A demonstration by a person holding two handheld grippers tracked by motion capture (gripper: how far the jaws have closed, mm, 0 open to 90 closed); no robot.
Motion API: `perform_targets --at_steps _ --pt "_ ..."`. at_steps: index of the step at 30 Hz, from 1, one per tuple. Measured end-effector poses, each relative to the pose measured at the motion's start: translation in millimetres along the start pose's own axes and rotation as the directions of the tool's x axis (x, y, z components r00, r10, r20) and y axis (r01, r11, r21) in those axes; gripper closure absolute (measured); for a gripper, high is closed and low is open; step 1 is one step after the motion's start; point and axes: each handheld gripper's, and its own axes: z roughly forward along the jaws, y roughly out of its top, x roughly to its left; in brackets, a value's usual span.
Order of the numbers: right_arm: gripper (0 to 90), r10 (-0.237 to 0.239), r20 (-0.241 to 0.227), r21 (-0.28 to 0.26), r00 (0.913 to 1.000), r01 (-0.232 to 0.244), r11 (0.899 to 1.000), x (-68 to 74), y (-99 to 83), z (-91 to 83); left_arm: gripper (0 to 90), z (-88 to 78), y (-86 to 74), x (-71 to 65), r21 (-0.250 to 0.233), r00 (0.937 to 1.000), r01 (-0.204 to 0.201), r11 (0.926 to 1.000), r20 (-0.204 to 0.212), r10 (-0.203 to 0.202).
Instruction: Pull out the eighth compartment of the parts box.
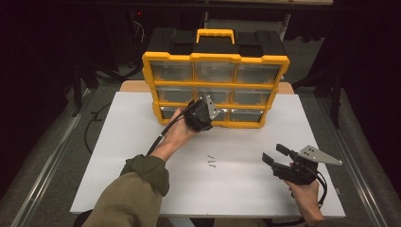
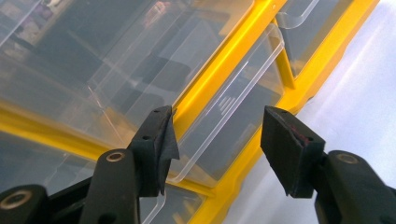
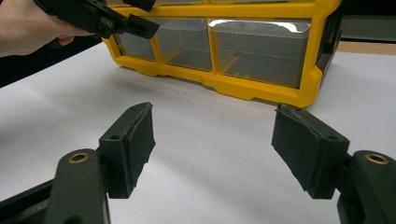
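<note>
The white table (image 1: pixel 142 156) carries a yellow drawer cabinet (image 1: pixel 215 59) at the high view's upper centre. The left gripper (image 2: pixel 217 135) sits at its bottom row; its own view shows fingers spread, unclenched, straddling a clear drawer handle (image 2: pixel 233 107). The right gripper (image 3: pixel 212 144) hangs released, lower right.

It looked like a lab or workshop set up for recording. A plain white table (image 1: pixel 142 156) stood on a metal-railed frame (image 1: pixel 45 175) amid dark surroundings, with cables (image 1: pixel 94 125) trailing over the grey floor. A yellow-and-black parts organiser (image 1: pixel 215 71) with clear drawers sat on the table, the kind kept for small hardware.
</note>
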Motion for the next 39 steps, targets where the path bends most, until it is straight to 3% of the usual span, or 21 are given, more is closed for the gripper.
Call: perform_targets --at_steps 7,24,27,33,35,36,37,38,39 --pt "30.6 0.017 0.006 -0.004 0.9998 -0.017 1.000 -1.5 0.1 -1.1 44.2 2.8 2.1 -7.3 0.004 0.9984 -0.053 0.9986 -0.022 0.053" --pt "30.6 0.011 0.005 0.003 0.9999 -0.011 1.000 -1.5 -0.1 0.0 48.7 6.0 2.2 -12.9 0.026 0.9911 -0.105 0.9942 -0.080 0.106" --pt "30.6 0.011 0.005 0.003 0.9999 -0.011 1.000 -1.4 -0.1 0.0 49.2 5.6 2.6 -15.1 0.056 0.9832 -0.147 0.9876 -0.101 0.152" --pt "30.8 0.006 0.007 0.003 1.0000 -0.006 1.000 -1.2 -0.2 0.0 52.1 7.3 3.1 -21.2 0.082 0.9715 -0.182 0.9799 -0.139 0.192" --pt "30.9 0.010 0.006 0.004 0.9999 -0.010 1.000 -1.5 0.0 -0.1 53.9 8.9 3.3 -24.8 0.086 0.9634 -0.200 0.9760 -0.164 0.212" --pt "30.9 0.010 0.006 0.004 0.9999 -0.010 1.000 -1.5 0.0 -0.1 54.6 8.9 3.3 -24.8 0.086 0.9634 -0.200 0.9760 -0.164 0.212" --pt "30.9 0.008 0.005 0.003 1.0000 -0.008 1.000 -1.8 0.0 -0.1 55.4 9.9 3.3 -27.3 0.091 0.9571 -0.213 0.9728 -0.181 0.227" --pt "30.9 0.008 0.005 0.003 1.0000 -0.008 1.000 -1.8 0.0 -0.1 56.2 9.9 3.3 -27.3 0.091 0.9571 -0.213 0.9728 -0.181 0.227" --pt "30.8 0.003 0.002 0.007 1.0000 -0.003 1.000 -1.2 -0.1 0.3 56.6 10.6 3.4 -28.8 0.097 0.9513 -0.228 0.9688 -0.190 0.243"
